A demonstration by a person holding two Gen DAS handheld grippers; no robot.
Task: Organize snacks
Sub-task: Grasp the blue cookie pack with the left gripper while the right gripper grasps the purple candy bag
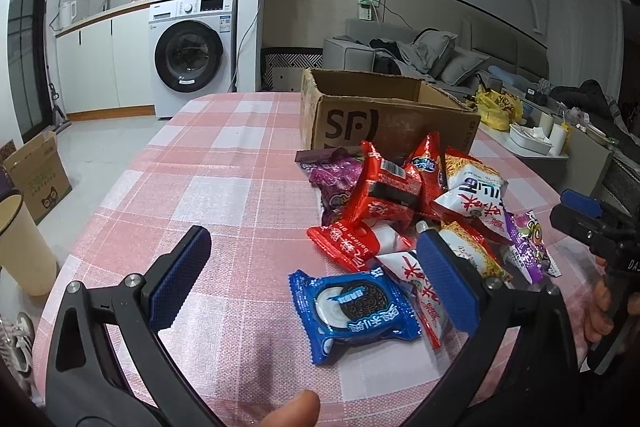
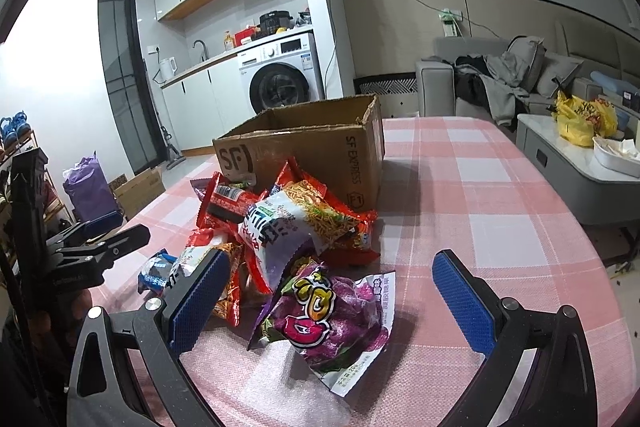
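Observation:
A heap of snack packets (image 1: 404, 195) lies on the pink checked tablecloth (image 1: 224, 167) in front of an open SF cardboard box (image 1: 384, 119). My left gripper (image 1: 316, 267) is open, its blue pads either side of a blue cookie packet (image 1: 354, 311) at the heap's near edge. In the right wrist view my right gripper (image 2: 332, 291) is open around a purple snack bag (image 2: 332, 315), with the heap (image 2: 288, 223) and the box (image 2: 312, 151) beyond. The left gripper's body (image 2: 88, 255) shows at the left there.
A cream cup (image 1: 22, 239) stands at the table's left edge. Beyond the table are a washing machine (image 1: 192, 55), a sofa (image 1: 424, 55) and a low white table (image 2: 576, 155) with a yellow bag. A cardboard box (image 1: 36, 175) sits on the floor at left.

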